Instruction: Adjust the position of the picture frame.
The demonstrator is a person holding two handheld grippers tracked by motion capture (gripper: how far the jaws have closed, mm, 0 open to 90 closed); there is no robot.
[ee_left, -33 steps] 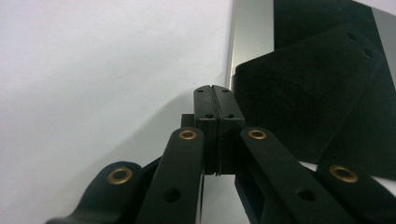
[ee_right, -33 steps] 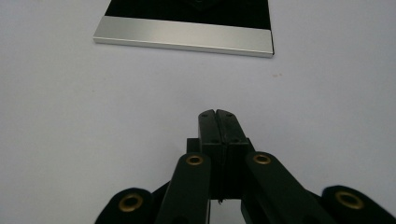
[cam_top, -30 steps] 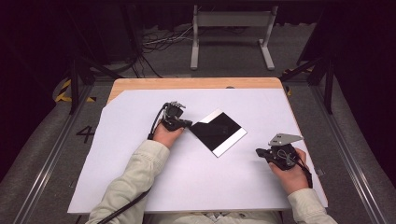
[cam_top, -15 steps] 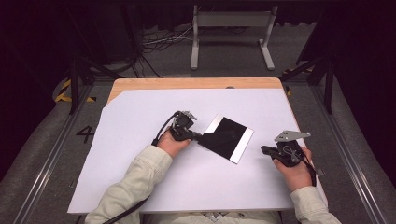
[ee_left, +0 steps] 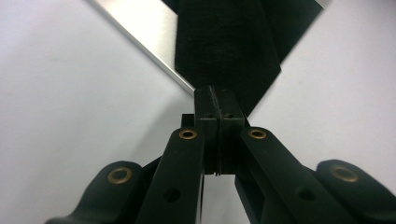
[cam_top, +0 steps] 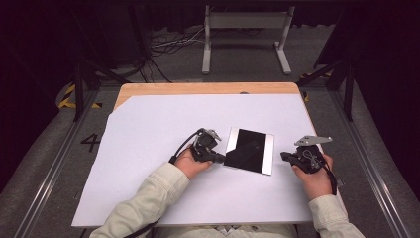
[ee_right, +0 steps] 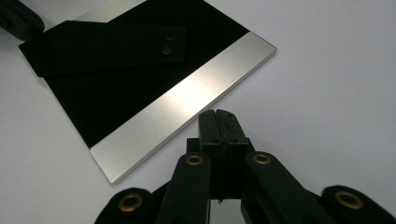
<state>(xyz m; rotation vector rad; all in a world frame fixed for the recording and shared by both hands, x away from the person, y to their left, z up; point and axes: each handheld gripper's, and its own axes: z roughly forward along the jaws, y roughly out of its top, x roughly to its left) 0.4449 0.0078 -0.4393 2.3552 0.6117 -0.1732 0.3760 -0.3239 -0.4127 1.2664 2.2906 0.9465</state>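
A flat black plate (cam_top: 249, 150) with silver strips along two sides lies on the white sheet, right of the table's middle. My left gripper (cam_top: 220, 158) is shut, and its tips rest against the plate's near left corner. In the left gripper view the closed jaws (ee_left: 215, 100) meet that corner of the plate (ee_left: 140, 28). My right gripper (cam_top: 285, 156) is shut and empty, just right of the plate. In the right gripper view its tips (ee_right: 218, 116) stand at the plate's (ee_right: 140, 70) silver edge; whether they touch it I cannot tell. The left gripper (ee_right: 18, 18) shows at that view's top left.
The white sheet (cam_top: 148, 129) covers most of a wooden table (cam_top: 198, 88), whose far edge shows bare. A metal stand (cam_top: 245, 29) and cables lie on the floor beyond it. Rails run along both sides of the table.
My left gripper has moved to the right, and the plate has slid right with it and turned squarer to the table. The right gripper has stayed nearly still.
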